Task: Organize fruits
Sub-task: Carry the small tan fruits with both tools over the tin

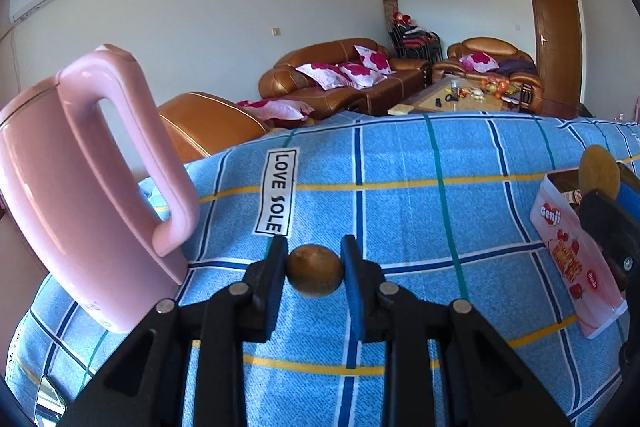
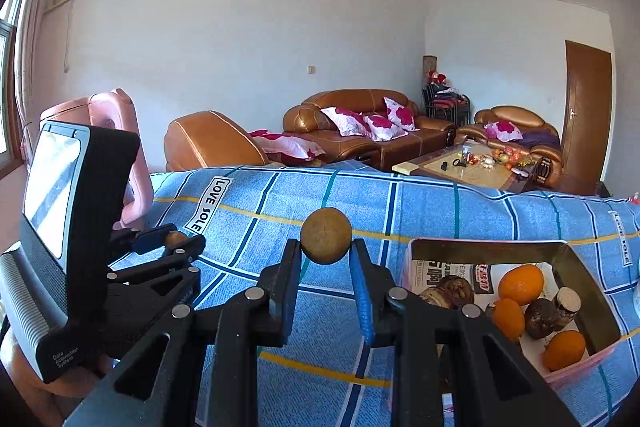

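Note:
My left gripper (image 1: 314,263) is shut on a small brown round fruit (image 1: 314,270) and holds it above the blue checked cloth (image 1: 400,227). It also shows in the right wrist view (image 2: 170,241), at the left. My right gripper (image 2: 326,251) is shut on a larger yellow-brown round fruit (image 2: 326,235), held above the cloth just left of the pink box (image 2: 440,245). That fruit also shows at the right edge of the left wrist view (image 1: 599,171). The box (image 1: 560,239) holds oranges (image 2: 521,283) and dark fruits (image 2: 540,317).
A pink kettle (image 1: 80,187) stands at the table's left, close to my left gripper. Brown sofas (image 2: 360,131) and a coffee table (image 2: 472,167) stand beyond the table's far edge. The cloth-covered table (image 2: 480,211) stretches ahead.

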Tool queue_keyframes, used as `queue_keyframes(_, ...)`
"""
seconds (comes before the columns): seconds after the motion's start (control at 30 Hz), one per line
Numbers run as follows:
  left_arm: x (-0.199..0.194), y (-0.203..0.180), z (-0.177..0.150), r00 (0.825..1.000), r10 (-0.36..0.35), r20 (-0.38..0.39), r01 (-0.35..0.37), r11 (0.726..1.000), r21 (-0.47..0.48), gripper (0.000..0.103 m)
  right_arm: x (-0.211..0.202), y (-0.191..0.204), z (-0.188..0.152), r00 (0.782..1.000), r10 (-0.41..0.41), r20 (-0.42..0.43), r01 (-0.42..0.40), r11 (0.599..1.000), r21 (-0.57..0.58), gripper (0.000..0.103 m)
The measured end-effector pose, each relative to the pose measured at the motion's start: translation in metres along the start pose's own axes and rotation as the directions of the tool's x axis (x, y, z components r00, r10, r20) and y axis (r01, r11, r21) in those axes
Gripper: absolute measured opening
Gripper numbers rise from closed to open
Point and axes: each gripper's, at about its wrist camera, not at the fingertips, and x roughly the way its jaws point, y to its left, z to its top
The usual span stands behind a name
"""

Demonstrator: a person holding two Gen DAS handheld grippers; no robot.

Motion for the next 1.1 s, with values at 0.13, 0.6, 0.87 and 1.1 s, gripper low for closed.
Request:
queue_keyframes(0.13,-0.004,0.001,0.0,1.0,0.002,0.023,-0.001,0.999,-0.043,0.029,-0.004,0.001,0.0,1.0,-0.011,0.013,0.011,1.0,-0.015,0.027)
queue_keyframes(0.6,-0.028,-0.014,-0.012,0.998,-0.002,0.061,0.008,0.996,-0.09,0.029,-0.019,-0.012,-0.003,0.999,-0.04,0.01,0.04,0.999,-0.002,0.027)
queue_keyframes(0.87,-0.037,-0.023,-0.015,0.998,0.0,0.069,0.006,0.995,-0.095,0.029,-0.025,-0.02,-0.006,0.999,-0.044,-0.002,0.044,0.999,0.011,0.027)
queue_keyframes(1.1,-0.043,-0.032,-0.019,0.998,-0.004,0.07,0.011,0.995,-0.096,0.029,-0.033,-0.029,-0.009,0.999,-0.049,-0.008,0.05,0.999,0.019,0.027)
